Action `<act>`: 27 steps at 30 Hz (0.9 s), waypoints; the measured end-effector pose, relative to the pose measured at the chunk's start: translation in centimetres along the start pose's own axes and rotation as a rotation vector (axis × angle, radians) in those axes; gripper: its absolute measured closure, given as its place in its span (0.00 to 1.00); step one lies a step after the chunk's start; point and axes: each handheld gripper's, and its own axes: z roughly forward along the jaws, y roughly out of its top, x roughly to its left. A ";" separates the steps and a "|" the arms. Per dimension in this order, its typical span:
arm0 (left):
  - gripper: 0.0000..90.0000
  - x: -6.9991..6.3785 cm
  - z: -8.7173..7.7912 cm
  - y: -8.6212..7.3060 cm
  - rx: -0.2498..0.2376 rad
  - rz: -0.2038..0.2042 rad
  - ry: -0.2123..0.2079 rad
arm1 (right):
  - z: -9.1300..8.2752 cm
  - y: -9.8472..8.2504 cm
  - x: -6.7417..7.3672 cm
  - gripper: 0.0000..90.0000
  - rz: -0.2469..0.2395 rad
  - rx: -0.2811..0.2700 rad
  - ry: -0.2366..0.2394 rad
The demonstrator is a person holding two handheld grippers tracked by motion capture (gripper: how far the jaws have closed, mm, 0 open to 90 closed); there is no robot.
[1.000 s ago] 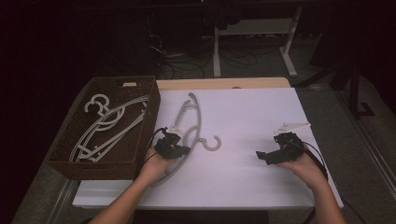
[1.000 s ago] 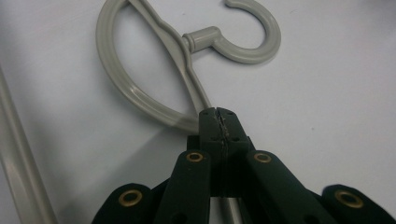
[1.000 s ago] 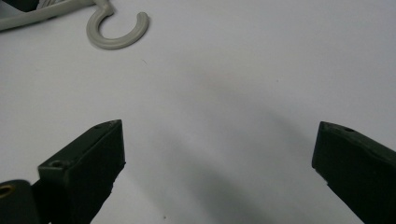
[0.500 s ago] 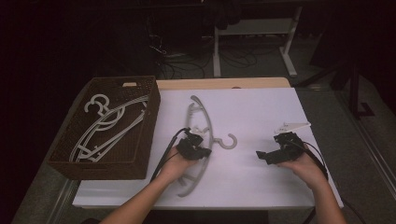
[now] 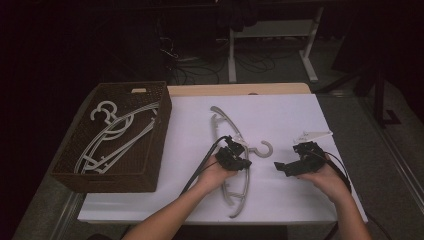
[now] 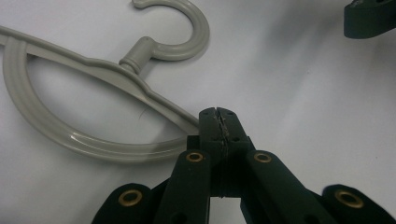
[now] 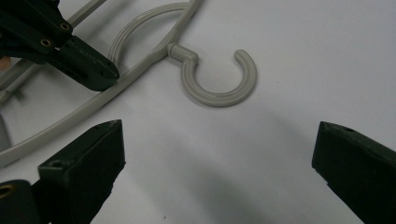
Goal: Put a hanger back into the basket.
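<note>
Left claw [image 5: 239, 161] was clenched on the grey hanger [image 5: 226, 126], gripping the curved arm just below the neck; in the left gripper view the two jaws met tip to tip with the hanger's bar pinched at their ends. The hanger lay flat on the white tabletop [image 5: 280, 120], near centre, its long axis running roughly from 12 o'clock to 6 o'clock as seen from above. Its hook [image 5: 263, 149] pointed toward 3 o'clock, opening toward the right claw.

Right claw [image 5: 280, 167] was released: in the right gripper view its jaws stood wide apart with bare tabletop between them, nothing gripped. The hook [image 7: 218, 79] lay ahead of those jaws at about 12 o'clock, apart from both. The left claw [image 7: 100, 70] appeared there at 10 o'clock, on the hanger's arm.

From above, the right claw sat at 3 o'clock of the hanger, near the hook but not touching it. The right hand [image 5: 327, 177] rested low on the tabletop.

A brown woven basket [image 5: 150, 170] stood at 9 o'clock of the hanger, at the tabletop's left edge, holding several more hangers [image 5: 112, 132] in a loose pile.
</note>
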 end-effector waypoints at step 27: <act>1.00 14.1 -3.0 5.0 -0.066 -0.119 0.309 | 0.2 0.0 0.3 0.03 -0.004 0.003 0.009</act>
